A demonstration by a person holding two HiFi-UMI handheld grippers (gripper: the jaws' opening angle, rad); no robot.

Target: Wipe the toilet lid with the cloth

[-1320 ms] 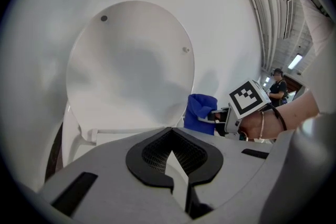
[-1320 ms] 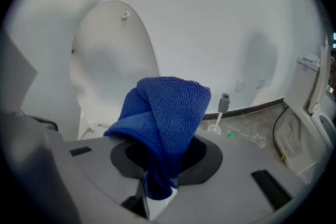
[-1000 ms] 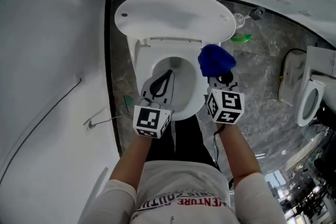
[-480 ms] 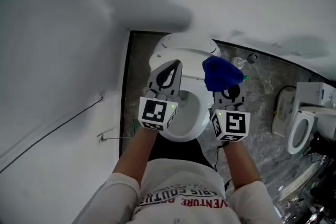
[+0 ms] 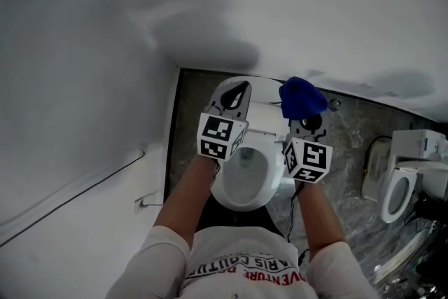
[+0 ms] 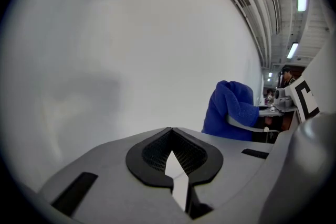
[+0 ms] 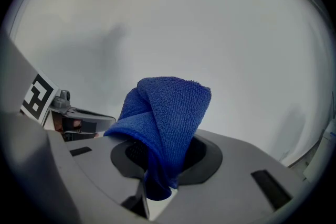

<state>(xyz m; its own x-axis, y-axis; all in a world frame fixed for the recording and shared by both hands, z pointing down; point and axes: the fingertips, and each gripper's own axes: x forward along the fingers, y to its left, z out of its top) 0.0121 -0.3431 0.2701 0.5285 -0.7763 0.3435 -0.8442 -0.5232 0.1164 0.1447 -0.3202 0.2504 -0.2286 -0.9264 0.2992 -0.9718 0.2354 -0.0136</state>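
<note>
1. Right gripper (image 5: pixel 306 120) is clamped on the blue cloth (image 7: pixel 169 113), which pokes up out of its jaws in a folded wad
2. Left gripper (image 6: pixel 171 136) is pinched closed with nothing in it, just beside the right one
3. A second ago both hung low over the open bowl (image 5: pixel 231 197); now they've come up to the raised toilet lid (image 5: pixel 264 89), cloth near its right edge
4. Can't tell if the cloth touches yet, so I'd guess the wipe is only about to start

Cloth (image 7: pixel 169 115) deep blue; toilet (image 5: pixel 231 198) white; floor (image 5: pixel 350 143) grey, marbled; wall (image 5: pixel 105 45) plain white; shirt (image 5: pixel 238 252) white, red lettering.
</note>
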